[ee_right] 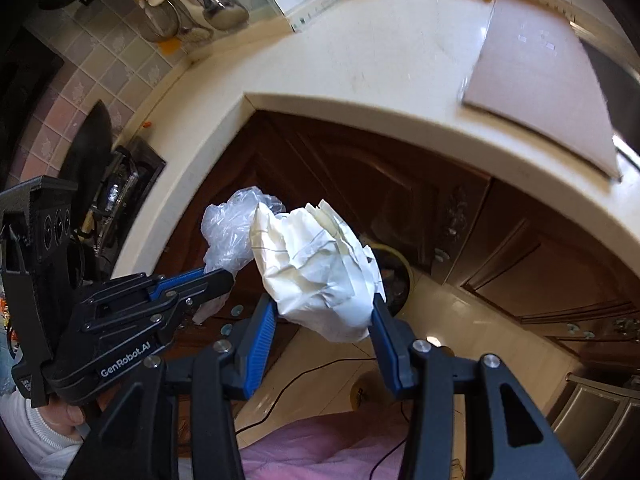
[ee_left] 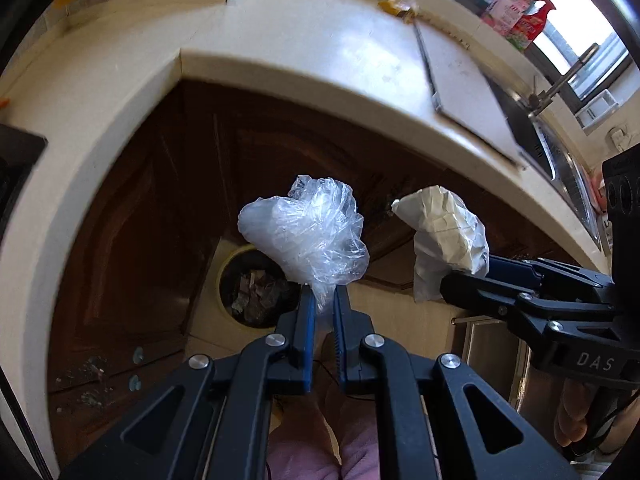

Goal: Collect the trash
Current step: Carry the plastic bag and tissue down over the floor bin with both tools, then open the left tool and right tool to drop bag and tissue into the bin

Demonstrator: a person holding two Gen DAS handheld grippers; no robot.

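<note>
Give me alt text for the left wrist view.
The left gripper pinches a crumpled clear plastic bag above a round yellow-rimmed trash bin on the floor. Beside it, the right gripper holds a crumpled white paper wad.

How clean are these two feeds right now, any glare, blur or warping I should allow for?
Left wrist view: the window is blown out, the countertop shows glare and its edge bows from fisheye, while the clear plastic wad is sharp. Right wrist view: the countertop rim curves too, the hanging utensils are smeared, and the crumpled paper is crisp.
</note>
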